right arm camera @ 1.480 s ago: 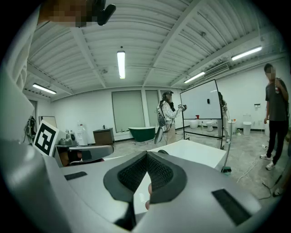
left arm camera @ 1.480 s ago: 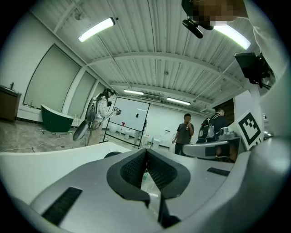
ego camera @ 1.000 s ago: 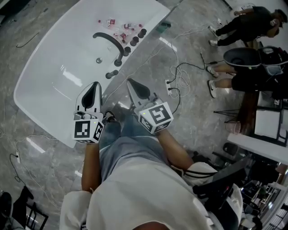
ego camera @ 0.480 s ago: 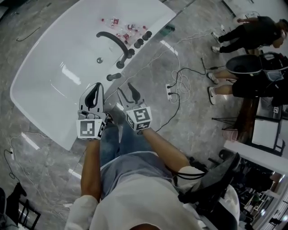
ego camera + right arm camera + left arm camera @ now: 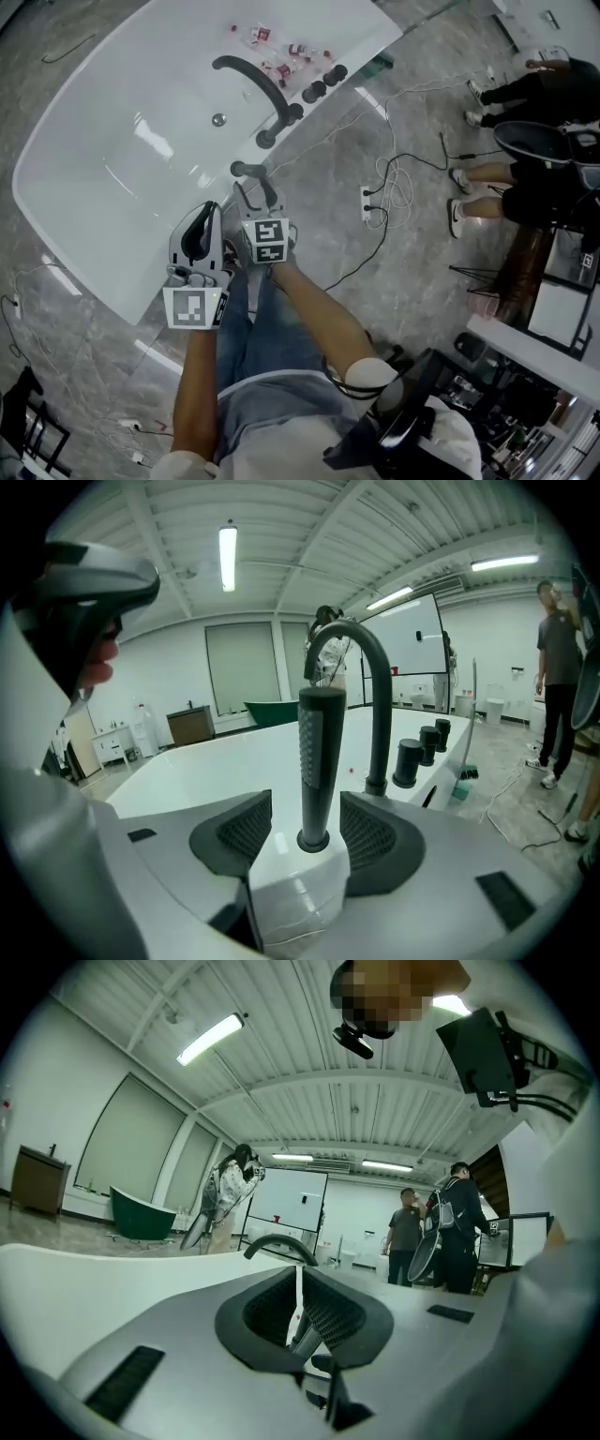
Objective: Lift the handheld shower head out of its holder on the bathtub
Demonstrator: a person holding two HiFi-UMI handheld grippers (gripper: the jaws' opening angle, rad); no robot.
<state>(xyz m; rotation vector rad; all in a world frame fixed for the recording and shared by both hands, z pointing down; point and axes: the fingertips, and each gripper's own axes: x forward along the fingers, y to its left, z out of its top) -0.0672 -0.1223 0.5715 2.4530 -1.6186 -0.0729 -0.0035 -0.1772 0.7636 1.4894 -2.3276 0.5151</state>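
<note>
The handheld shower head (image 5: 321,752) is a black stick standing upright in its holder on the white bathtub's rim (image 5: 216,771). My right gripper (image 5: 309,829) has its jaws opening wide on either side of the stick's base, and the pads do not touch it. From the head view, the right gripper (image 5: 255,193) is at the tub's near edge, just short of the shower head (image 5: 246,170). My left gripper (image 5: 195,230) hovers beside it over the rim, shut and empty. Its jaws (image 5: 298,1312) show only a thin slit.
A curved black faucet (image 5: 253,80) and several black knobs (image 5: 319,86) stand further along the rim, with small bottles (image 5: 281,52) behind. Cables and a power strip (image 5: 367,199) lie on the floor to the right. People (image 5: 525,89) stand at far right.
Both grippers have come down toward the tub's rim. The right gripper's jaws went from shut to wide open and now flank the shower head.
</note>
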